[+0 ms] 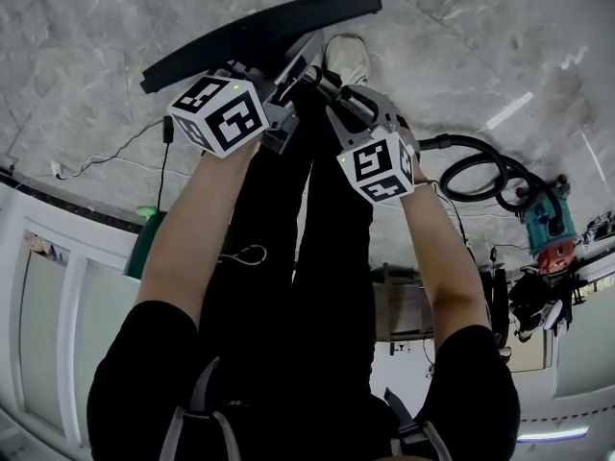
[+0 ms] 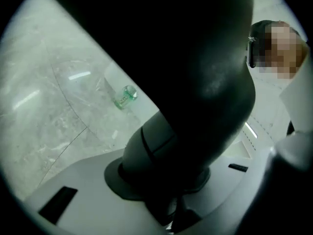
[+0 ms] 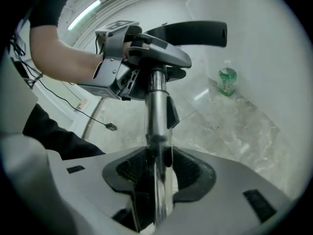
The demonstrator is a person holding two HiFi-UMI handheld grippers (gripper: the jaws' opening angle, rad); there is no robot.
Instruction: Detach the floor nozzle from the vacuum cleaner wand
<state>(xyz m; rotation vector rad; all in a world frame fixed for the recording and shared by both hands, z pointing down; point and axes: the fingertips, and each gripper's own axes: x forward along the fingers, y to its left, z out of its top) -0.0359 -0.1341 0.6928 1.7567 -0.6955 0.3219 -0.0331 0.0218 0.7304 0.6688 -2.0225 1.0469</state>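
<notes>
The black floor nozzle (image 1: 259, 32) is lifted off the floor, and its flat head (image 3: 195, 33) shows edge-on in the right gripper view. My left gripper (image 1: 286, 83) is shut on the nozzle's dark grey neck (image 2: 195, 97), which fills the left gripper view between the jaws (image 2: 171, 199). The chrome wand (image 3: 156, 111) runs from that neck (image 3: 161, 55) straight down into my right gripper (image 3: 156, 180), which is shut on it. In the head view the right gripper (image 1: 334, 92) sits just right of the left one, and the wand is hidden there.
A green bottle (image 3: 227, 81) stands on the marble floor by the white wall. The black hose (image 1: 480, 166) and the teal vacuum body (image 1: 548, 221) lie at the right. A shoe (image 1: 348, 58) is beside the nozzle, and a thin cable (image 1: 163, 161) trails at the left.
</notes>
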